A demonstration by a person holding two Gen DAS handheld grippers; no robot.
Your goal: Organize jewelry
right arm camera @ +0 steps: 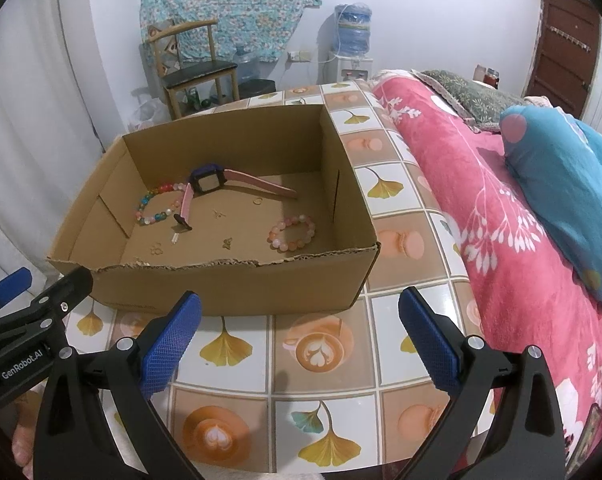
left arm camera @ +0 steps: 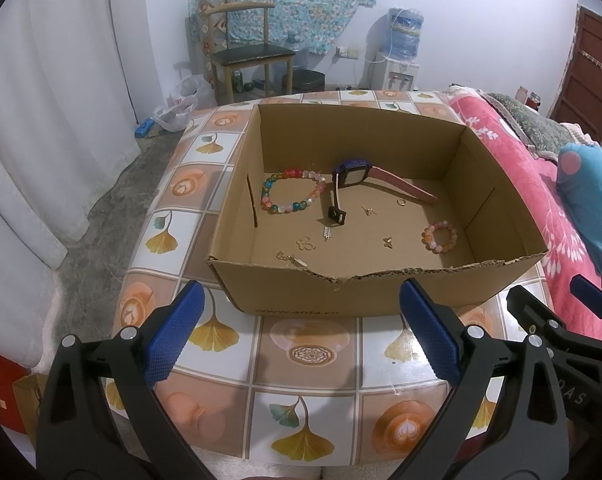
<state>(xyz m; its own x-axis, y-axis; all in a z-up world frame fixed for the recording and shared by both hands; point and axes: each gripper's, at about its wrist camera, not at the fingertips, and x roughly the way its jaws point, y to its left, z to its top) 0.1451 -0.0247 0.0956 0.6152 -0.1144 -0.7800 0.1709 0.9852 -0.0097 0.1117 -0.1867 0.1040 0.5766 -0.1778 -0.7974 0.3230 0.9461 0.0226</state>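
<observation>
Cardboard box (left arm camera: 341, 292), 12 o'clock on the surface (left arm camera: 301, 352): watch (left arm camera: 353, 174), two bracelets and trinkets are held inside; nothing is seen outside; left claw (left arm camera: 301, 332) and right claw (right arm camera: 299, 336) are spread, empty.

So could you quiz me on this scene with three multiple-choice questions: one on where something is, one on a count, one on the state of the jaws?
1. Where does the watch lie?
A. On the tablecloth
B. Inside the cardboard box
C. On the bed

2. How many bead bracelets are in the box?
A. One
B. Two
C. Four

3. How do the jaws of the left gripper and right gripper stand?
A. Both open, holding nothing
B. Both shut on a bracelet
C. One shut on the watch

Answers: 1 B, the watch rests on the box floor. 2 B, a multicoloured bracelet and a smaller pink bracelet. 3 A, wide gaps show between the blue pads, with only tablecloth behind.
</observation>
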